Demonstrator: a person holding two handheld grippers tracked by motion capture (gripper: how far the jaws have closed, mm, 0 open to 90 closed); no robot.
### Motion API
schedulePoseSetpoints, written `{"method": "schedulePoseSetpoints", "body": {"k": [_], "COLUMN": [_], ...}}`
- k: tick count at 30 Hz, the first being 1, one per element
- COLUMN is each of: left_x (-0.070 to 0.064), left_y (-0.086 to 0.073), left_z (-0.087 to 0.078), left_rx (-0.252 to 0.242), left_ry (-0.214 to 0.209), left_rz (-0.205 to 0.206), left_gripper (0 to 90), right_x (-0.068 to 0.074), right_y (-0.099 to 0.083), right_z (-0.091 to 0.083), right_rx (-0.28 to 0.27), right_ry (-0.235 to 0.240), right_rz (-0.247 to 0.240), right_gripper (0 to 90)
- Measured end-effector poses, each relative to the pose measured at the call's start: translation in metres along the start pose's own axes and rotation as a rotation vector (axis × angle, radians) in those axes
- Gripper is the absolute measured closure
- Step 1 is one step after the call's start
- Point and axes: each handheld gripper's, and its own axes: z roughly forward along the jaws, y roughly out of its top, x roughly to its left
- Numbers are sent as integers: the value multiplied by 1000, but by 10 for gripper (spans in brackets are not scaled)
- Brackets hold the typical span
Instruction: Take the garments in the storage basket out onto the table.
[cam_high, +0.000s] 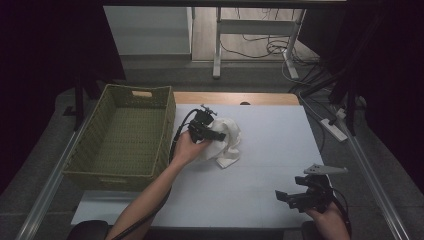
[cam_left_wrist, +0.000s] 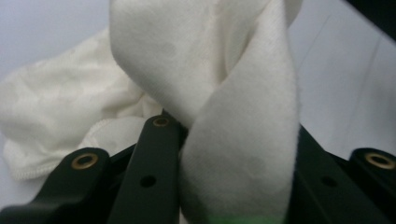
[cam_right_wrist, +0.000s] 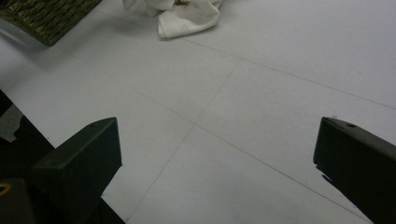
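Pale worktop (cam_high: 270, 165), seen from above, with a woven green basket (cam_high: 125, 137) at far left and a crumpled white cloth (cam_high: 227, 142) just right of it, near the centre. Left claw (cam_high: 212, 131) pinching a twisted fold of the cloth (cam_left_wrist: 243, 154) between its jaws; right claw (cam_high: 290, 198) spread wide and idle at the near right corner, well apart from the work.

Likely trouble: a thin, twisted pinch slipping free on the lift, since only one fold sits between the jaws; loose cloth trailing low and snagging the basket's near wall or draping over its rim rather than dropping inside; cable (cam_high: 175, 137) from the left claw dragging across the basket edge.

Hard to make out: how deep the fold reaches into the jaws, hidden by the cloth itself in the left gripper view; far side of the cloth, masked by hand (cam_high: 187, 149) and claw from above; top of the cloth (cam_right_wrist: 187, 16) cut off in the right gripper view; basket corner (cam_right_wrist: 46, 18) barely in frame; dim light throughout.
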Motion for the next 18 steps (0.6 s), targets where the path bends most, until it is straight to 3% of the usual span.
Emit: {"method": "schedulePoseSetpoints", "body": {"k": [9,15,18], "left_x": [6,9,9], "left_y": [-20,-29,-31], "left_z": [25,33,33], "left_rx": [22,21,9], "left_ry": [3,1,7], "left_rz": [18,-6,7], "left_gripper": [712,659,623], "right_x": [0,0,0], "right_y": [0,0,0], "right_z": [0,1,1], "right_rx": [5,9,12], "right_ry": [2,3,3], "right_rz": [-3,-3,-4], "right_gripper": [12,11,11]}}
